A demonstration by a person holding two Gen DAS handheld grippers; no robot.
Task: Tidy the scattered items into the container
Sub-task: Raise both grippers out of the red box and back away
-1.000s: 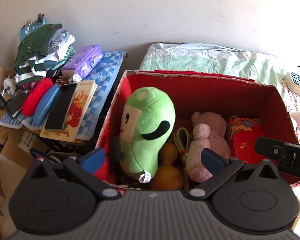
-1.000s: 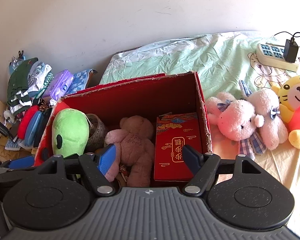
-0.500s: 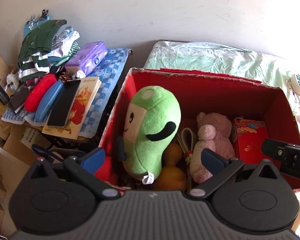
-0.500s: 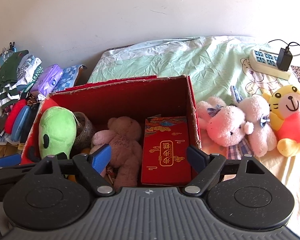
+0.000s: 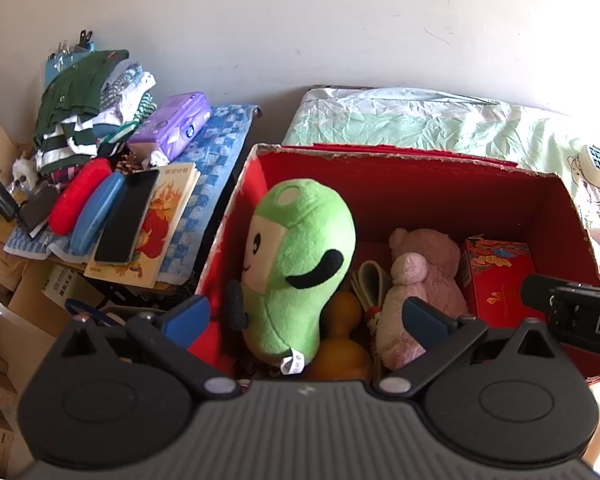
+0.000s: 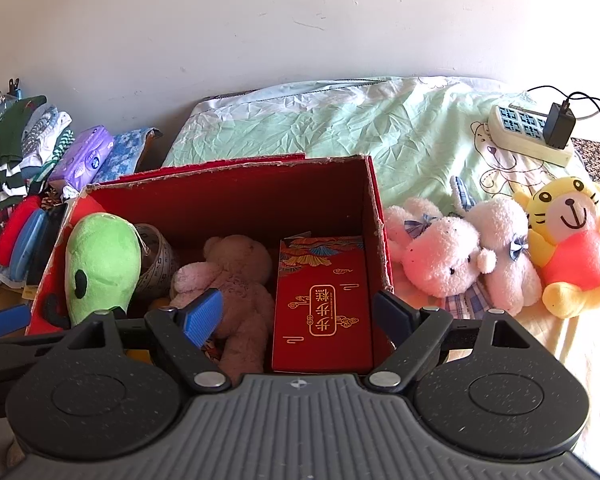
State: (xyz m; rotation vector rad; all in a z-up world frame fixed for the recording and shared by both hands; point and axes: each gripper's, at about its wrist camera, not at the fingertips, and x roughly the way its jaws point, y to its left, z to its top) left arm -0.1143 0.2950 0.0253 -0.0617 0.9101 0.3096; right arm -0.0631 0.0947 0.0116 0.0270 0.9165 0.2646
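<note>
Toys already fill much of the red cardboard box (image 6: 236, 200): a green plush (image 5: 300, 256) propped against its left wall, a brownish-pink teddy bear (image 6: 236, 276) in the middle, a red gift box (image 6: 322, 300) lying flat along the right wall, and a yellow gourd-shaped object (image 5: 342, 344) low in front. Three items are not yet in, lying on the green bedsheet (image 6: 340, 124) just beside the box's right wall: two pale pink plush rabbits (image 6: 440, 260) (image 6: 504, 256) touching each other, and a yellow tiger doll (image 6: 572, 240) against the farther rabbit. Both tongs are empty. The left gripper (image 5: 304, 316) hangs wide open over the near-left part of the box, and the right gripper (image 6: 298, 312) is likewise spread wide above the gift box and teddy. The step in hand looks like the reach for the next toy, and the right gripper is the natural one, since the rabbits lie on its side. It would do well to swing right over the box wall, come down on the nearer rabbit's round body rather than an ear or the checked cloth, and close firmly, as plush gives under the pads. Lifting clear before crossing the rim should keep the neighbour from dragging along. Free space seems to remain behind the gift box.
</note>
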